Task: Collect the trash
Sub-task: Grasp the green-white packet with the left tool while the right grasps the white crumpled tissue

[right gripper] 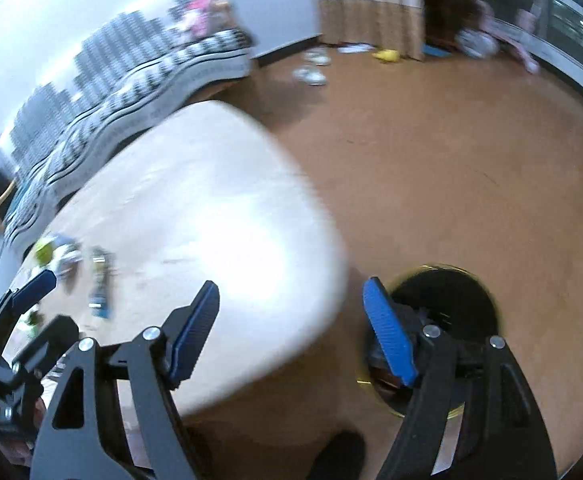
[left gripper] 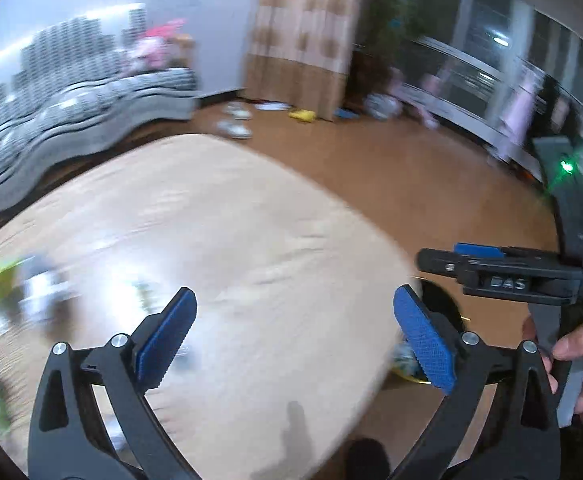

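The desk [right gripper: 219,184] fills the left and middle of both views. The floor [right gripper: 431,160] lies beyond it and to its right. On the desk, near its left edge, lies a blurred cluster of small items [right gripper: 75,264]. The bin [right gripper: 451,292] stands on the floor just beside the right edge of the desk, partly hidden behind the right finger of the right tool [right gripper: 291,332]. The left tool [left gripper: 291,340] is above the near part of the desk. Behind the desk, on the left, is a sofa [left gripper: 71,120]. A curtain [left gripper: 303,32] hangs behind, with shoes [left gripper: 235,120] on the floor before it.
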